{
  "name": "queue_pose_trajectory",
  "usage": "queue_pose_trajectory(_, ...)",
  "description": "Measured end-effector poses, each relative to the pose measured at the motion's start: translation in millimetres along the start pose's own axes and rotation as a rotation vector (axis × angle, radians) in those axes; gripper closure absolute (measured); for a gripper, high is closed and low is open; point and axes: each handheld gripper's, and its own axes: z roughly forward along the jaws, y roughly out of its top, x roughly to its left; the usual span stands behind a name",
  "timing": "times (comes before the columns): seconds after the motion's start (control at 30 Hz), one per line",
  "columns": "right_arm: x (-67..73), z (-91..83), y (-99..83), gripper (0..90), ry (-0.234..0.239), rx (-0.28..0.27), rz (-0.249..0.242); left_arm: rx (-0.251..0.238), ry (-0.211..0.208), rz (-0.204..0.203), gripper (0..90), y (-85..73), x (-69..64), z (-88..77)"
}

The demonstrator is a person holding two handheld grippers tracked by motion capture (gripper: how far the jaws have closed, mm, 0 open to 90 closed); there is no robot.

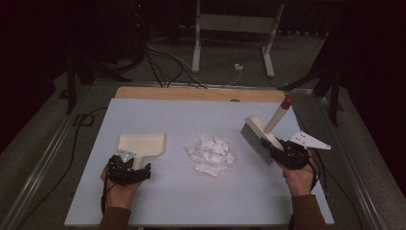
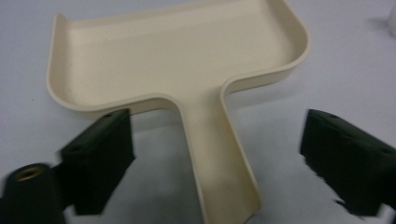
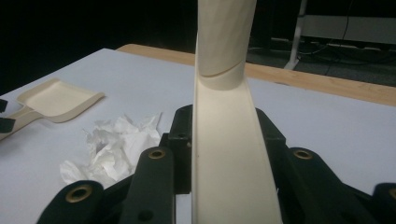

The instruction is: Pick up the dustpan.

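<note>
Left gripper point(image 2: 217, 163) straddles the dustpan point(image 2: 177, 60) handle at lower centre, jaws wide and off it, bare table point(image 1: 158, 201) either side, while right gripper point(image 3: 224, 154) clamps the brush point(image 1: 261, 136).

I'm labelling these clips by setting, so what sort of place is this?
Probably a lab or recording room, not a home: a bare white table for a sweeping exercise, loose cables across the carpeted floor, a white metal stand behind, and dark surroundings.
</note>
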Motion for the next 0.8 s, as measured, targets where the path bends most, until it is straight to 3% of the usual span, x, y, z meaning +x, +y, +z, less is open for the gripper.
queue_pose_trajectory(0.23, -1.1, 0.1, -0.6, 68.0, 0.001, 0.001, 0.000, 0.036, -0.025, -0.022, 48.2, -2.7, 3.5, 2.1)
queue_pose_trajectory(0.47, -1.2, -0.3, -0.5, 68.0, 0.000, 0.000, 0.000, 0.065, 0.011, 0.007, 56.0, -3.0, -0.4, 4.5)
queue_pose_trajectory(0.8, -0.6, -0.5, -0.4, 67.9, 0.003, 0.002, -0.003, 0.068, 0.026, -0.004, 65.8, -2.4, -0.4, 4.1)
